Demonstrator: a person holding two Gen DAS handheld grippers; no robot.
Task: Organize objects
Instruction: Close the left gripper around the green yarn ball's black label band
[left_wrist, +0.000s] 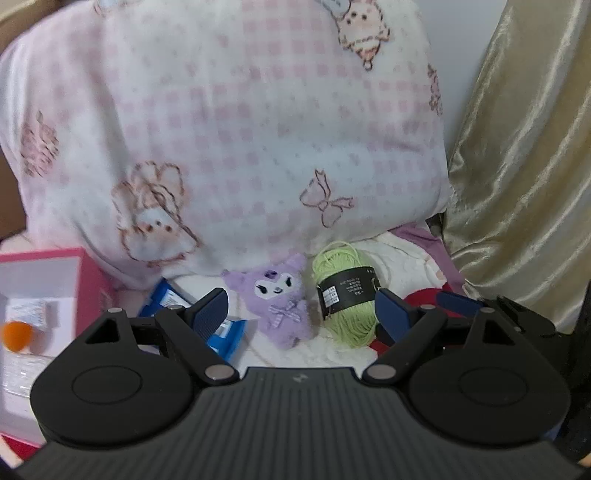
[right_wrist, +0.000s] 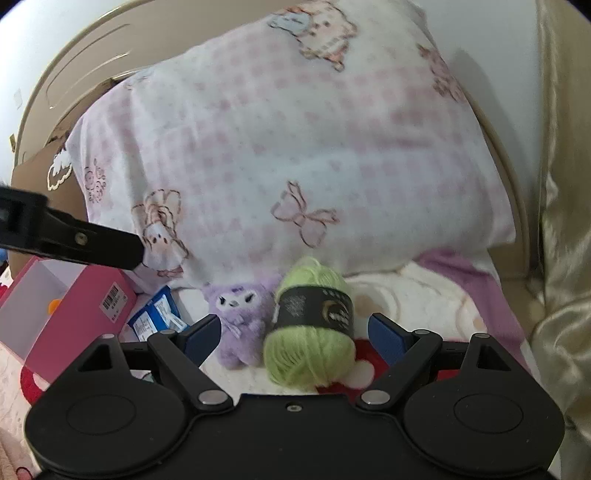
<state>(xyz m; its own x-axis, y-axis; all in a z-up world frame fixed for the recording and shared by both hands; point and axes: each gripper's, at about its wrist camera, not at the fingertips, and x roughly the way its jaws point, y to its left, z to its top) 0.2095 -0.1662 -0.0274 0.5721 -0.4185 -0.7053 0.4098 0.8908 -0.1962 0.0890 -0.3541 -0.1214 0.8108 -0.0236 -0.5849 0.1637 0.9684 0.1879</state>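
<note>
A small purple plush (left_wrist: 282, 299) lies on the bed at the foot of a big pillow, with a green yarn ball (left_wrist: 343, 295) in a black band just right of it. My left gripper (left_wrist: 301, 312) is open above them, and the plush shows in the gap between its jaws. A blue-padded finger (left_wrist: 458, 301) of the right gripper shows at the right. In the right wrist view, my right gripper (right_wrist: 295, 332) is open with the yarn ball (right_wrist: 310, 350) in the gap, untouched. The plush (right_wrist: 240, 325) lies by its left finger. One black finger (right_wrist: 92, 240) of the left gripper reaches in from the left.
An open pink box (left_wrist: 85, 280) (right_wrist: 74, 306) holding an orange ball (left_wrist: 16, 334) stands at the left. Blue packets (left_wrist: 229, 332) (right_wrist: 155, 317) lie between the box and the plush. The pink-checked pillow (left_wrist: 240, 129) (right_wrist: 295, 147) closes the back. A gold curtain (left_wrist: 517, 147) hangs at the right.
</note>
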